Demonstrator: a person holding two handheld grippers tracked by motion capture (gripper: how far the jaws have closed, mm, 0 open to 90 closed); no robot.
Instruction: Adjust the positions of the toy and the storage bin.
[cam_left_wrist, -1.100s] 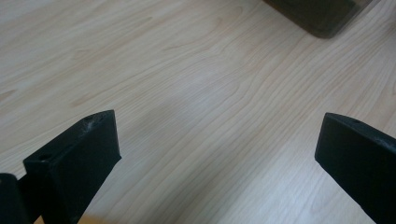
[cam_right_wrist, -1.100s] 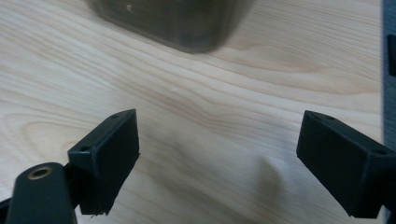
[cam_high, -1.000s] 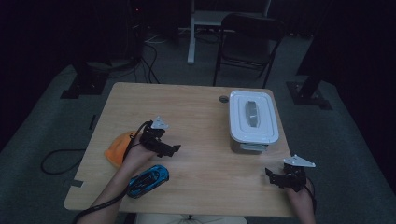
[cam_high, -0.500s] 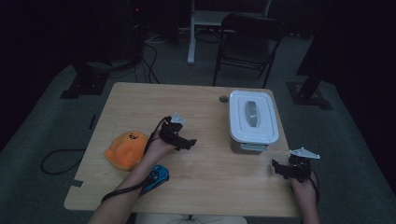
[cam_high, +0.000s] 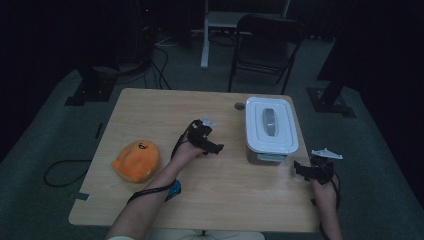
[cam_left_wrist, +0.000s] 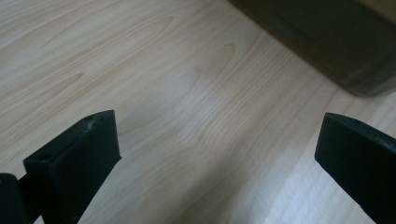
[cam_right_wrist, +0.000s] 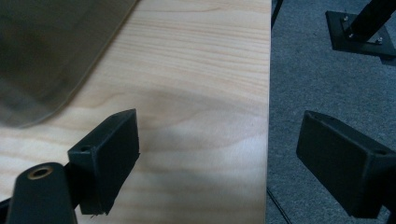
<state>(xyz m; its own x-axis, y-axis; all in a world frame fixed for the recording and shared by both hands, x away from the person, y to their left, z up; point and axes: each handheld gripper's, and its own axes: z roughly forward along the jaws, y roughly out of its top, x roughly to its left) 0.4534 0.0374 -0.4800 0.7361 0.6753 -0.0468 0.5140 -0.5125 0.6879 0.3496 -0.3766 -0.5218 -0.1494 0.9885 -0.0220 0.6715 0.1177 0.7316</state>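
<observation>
Centrally, a pale wooden table (cam_high: 150, 110) carries a lidded white storage box (cam_high: 271, 131) toward its right side, its long axis running away from the person, with a recessed grey handle (cam_high: 269, 121) along the lid. An orange plush toy (cam_high: 136, 159) lies well apart at the left, and a blue object (cam_high: 173, 190) sits half hidden under the left forearm. The left gripper (cam_high: 212, 145) hovers near the box's left wall, pointing toward it; in the left gripper view its jaws stand wide apart and empty over bare wood, the box's dark lower wall (cam_left_wrist: 327, 42) ahead and to the right. The right gripper (cam_high: 300, 169) sits just beside the box's near right corner, close to the table edge; in the right gripper view its jaws are likewise spread and hold nothing, the translucent box corner (cam_right_wrist: 46, 56) ahead to the left. Judged from this layout, the box lies between the two grippers, the right one nearer.
</observation>
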